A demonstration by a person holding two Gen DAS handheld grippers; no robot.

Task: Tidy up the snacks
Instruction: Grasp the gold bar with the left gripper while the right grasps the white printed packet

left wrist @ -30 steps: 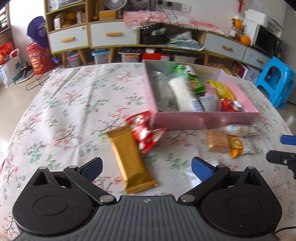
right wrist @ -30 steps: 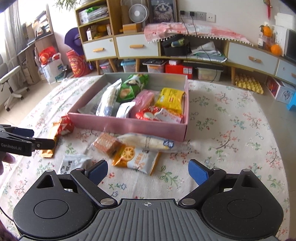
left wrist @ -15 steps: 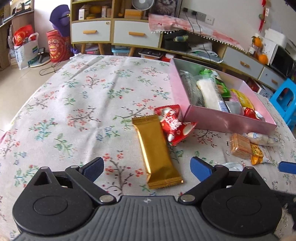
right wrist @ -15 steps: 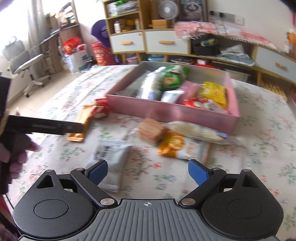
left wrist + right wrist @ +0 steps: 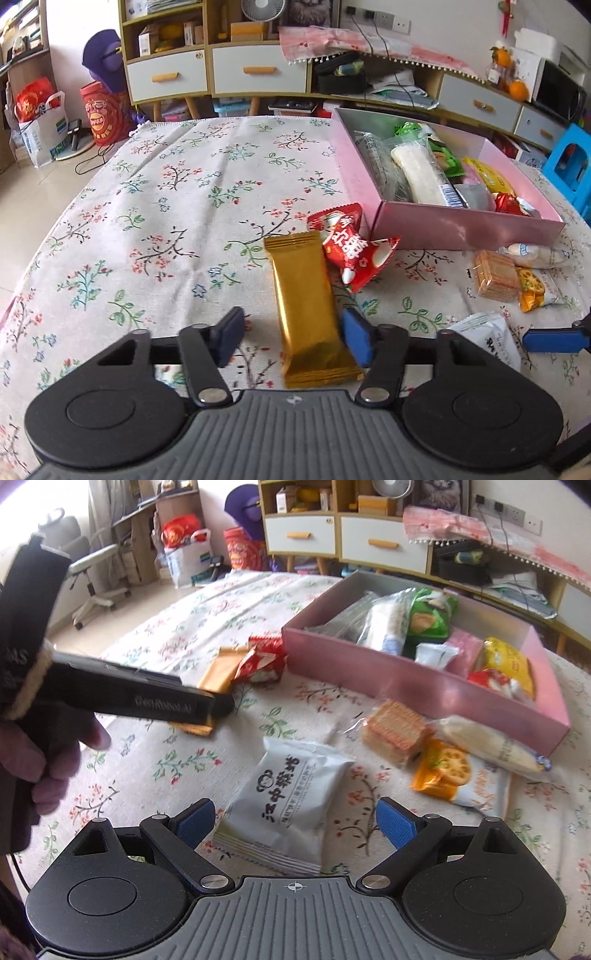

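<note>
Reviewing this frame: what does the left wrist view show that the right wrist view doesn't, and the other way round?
Only left wrist: the left gripper closing around the gold bar; its left pad stands clear.
Only right wrist: the open right gripper straddling the white packet, and the hand holding the left tool.
Both: the pink box, the red packet.

Left gripper (image 5: 293, 338) jaws closing; right gripper (image 5: 295, 821) jaws apparently wide apart.

Home living room: round table with floral tablecloth (image 5: 177, 206), wooden sideboard with white drawers (image 5: 207, 74), desk fan (image 5: 260, 9), microwave (image 5: 561, 92), oranges (image 5: 517, 88), blue plastic stool (image 5: 570, 162), office chair (image 5: 92, 572), shopping bags on tiled floor (image 5: 40, 125).
</note>
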